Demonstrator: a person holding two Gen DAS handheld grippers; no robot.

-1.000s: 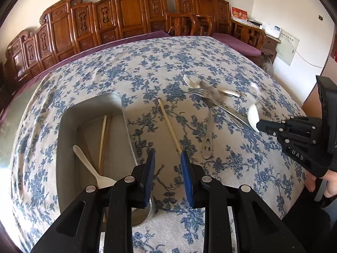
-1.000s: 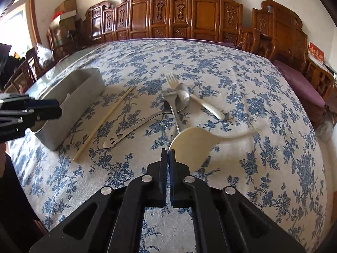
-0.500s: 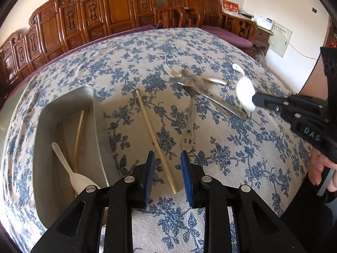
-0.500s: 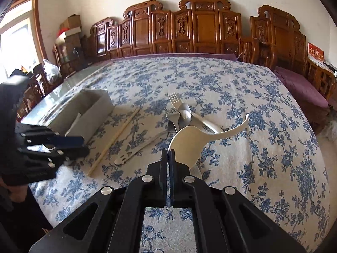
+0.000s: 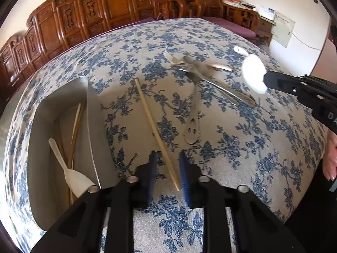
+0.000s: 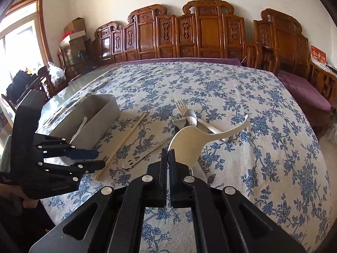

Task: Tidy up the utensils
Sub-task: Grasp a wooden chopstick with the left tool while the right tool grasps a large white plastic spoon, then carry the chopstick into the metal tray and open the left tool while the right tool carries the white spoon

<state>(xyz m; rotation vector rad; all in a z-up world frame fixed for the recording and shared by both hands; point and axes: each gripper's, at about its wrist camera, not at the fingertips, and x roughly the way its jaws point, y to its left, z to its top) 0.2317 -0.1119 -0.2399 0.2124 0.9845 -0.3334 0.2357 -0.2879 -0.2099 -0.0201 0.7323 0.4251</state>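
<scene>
Straddling the near end of a long pale wooden chopstick [image 5: 157, 131], the left gripper [image 5: 167, 176] had its blue-padded jaws apart; they had just been closing, and the stick lay between them on the blue-flowered tablecloth [image 5: 242, 147], not yet pinched. To that gripper's left stood a grey rectangular metal tray [image 5: 92, 113] holding a white plastic spoon [image 5: 69, 170] and more chopsticks. Ahead and slightly right of it lay a flat pale spatula with cut-out holes [image 5: 192, 130]; farther on sat a heap of steel forks and spoons [image 5: 202, 71]. The right gripper [image 6: 168, 158] was clamped on the bowl of a white plastic soup spoon [image 6: 193, 141], held in the air above the cloth, its curved handle pointing away to the right. The heap lay just beyond that spoon.
</scene>
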